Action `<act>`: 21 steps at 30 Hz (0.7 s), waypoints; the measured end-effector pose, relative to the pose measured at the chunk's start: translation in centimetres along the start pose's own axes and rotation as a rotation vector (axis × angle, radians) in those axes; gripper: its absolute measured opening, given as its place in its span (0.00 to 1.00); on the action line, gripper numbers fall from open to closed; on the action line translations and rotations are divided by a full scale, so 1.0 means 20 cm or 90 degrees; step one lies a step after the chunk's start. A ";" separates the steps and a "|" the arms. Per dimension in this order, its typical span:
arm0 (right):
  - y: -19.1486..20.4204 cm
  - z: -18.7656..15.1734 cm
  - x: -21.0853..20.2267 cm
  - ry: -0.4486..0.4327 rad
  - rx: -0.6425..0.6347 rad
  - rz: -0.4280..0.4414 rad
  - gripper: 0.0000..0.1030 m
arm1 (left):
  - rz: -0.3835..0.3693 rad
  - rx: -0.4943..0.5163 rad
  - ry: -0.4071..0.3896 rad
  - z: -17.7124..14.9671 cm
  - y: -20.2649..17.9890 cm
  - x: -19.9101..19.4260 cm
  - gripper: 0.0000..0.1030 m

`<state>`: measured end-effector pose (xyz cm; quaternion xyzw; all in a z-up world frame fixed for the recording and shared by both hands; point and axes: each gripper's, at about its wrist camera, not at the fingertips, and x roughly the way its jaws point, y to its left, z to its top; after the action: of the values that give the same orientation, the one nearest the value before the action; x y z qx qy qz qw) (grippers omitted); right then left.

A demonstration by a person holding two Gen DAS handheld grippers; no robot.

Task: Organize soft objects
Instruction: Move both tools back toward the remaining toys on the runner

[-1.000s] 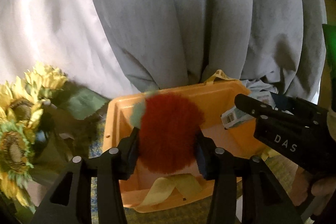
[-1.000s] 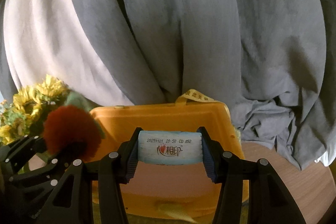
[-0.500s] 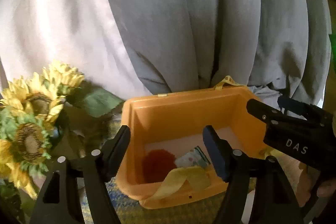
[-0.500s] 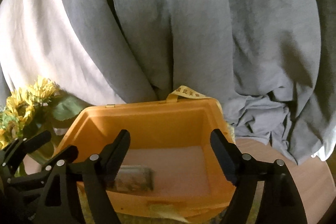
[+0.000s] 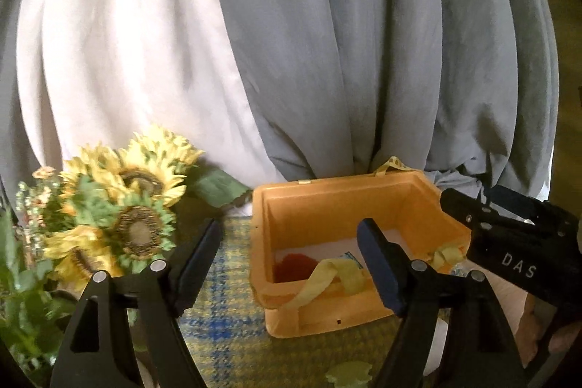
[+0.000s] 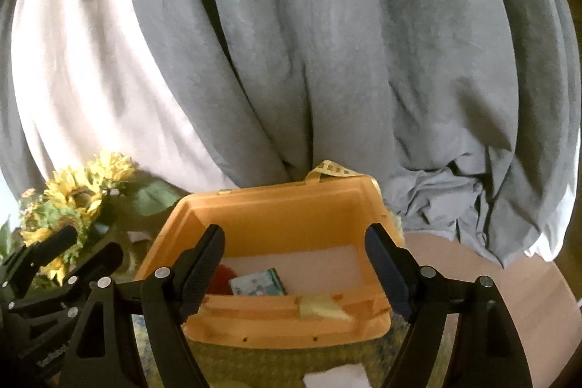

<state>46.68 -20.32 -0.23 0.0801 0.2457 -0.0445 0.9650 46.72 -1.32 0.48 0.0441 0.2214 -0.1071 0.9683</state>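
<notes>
Pompom [image 5: 295, 265] and tissue pack [image 6: 257, 282] sit at the bin's [image 6: 291, 206] near-left corner, pack's long axis along the near wall. We have both claws wide and empty: right gripper [image 6: 295, 273] above the bin's near rim, left gripper [image 5: 289, 264] off its left edge

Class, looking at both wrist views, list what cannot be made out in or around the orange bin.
- Red pom-pom: right wrist view, mostly hidden behind the right hand-held gripper finger.
- Tissue pack: left wrist view, covered by yellow ribbon.
- White item: right view, cut off by bottom edge.
</notes>
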 end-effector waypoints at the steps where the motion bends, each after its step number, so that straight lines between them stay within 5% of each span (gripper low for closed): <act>1: 0.01 -0.01 -0.02 -0.001 -0.006 0.001 0.78 | 0.002 0.000 -0.004 0.00 0.01 -0.02 0.75; 21: 0.19 -0.17 -0.36 -0.009 -0.051 0.022 0.78 | 0.012 -0.013 0.003 -0.17 0.10 -0.38 0.75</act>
<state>39.26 -15.74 0.80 0.0451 0.2387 -0.0188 0.9699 39.05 2.56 0.92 0.0364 0.2248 -0.0956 0.9690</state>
